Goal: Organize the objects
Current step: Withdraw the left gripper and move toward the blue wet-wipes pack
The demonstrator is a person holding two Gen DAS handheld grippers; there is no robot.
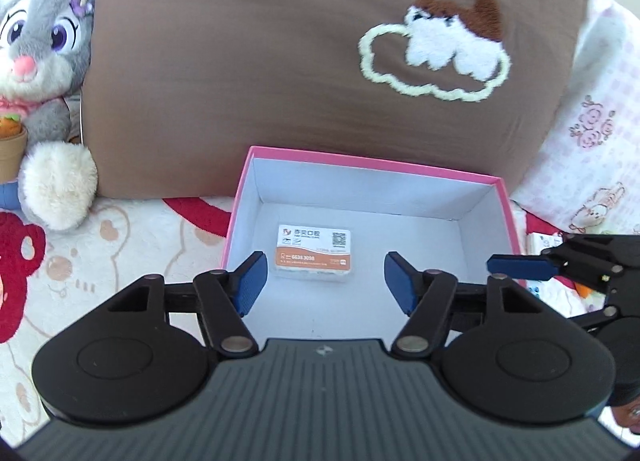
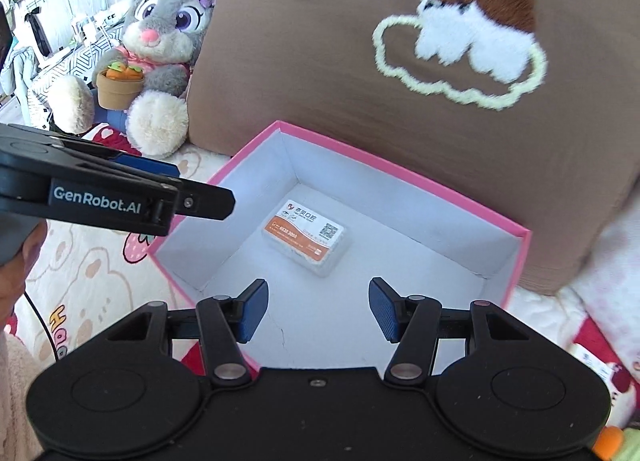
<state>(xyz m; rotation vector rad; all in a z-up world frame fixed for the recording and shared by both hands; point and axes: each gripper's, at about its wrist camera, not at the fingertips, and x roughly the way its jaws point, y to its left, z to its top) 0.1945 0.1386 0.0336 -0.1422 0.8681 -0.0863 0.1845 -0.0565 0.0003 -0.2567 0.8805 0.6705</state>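
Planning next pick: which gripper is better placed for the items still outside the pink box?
Right, probably. The right gripper sits open beside small items past the pink cardboard box's right wall; the left gripper hangs over the box.

The left tool [image 1: 322, 277] is matte black plastic: two round housings, angled linkage arms with silver pivot pins, and ribbed blue pads [image 1: 250, 285]. At 6 o'clock its grey ridged body bears a small pale emblem. The right tool [image 2: 318, 309] matches, with a black body and one central screw. White "GenRobot.AI" lettering marks the left tool's side.
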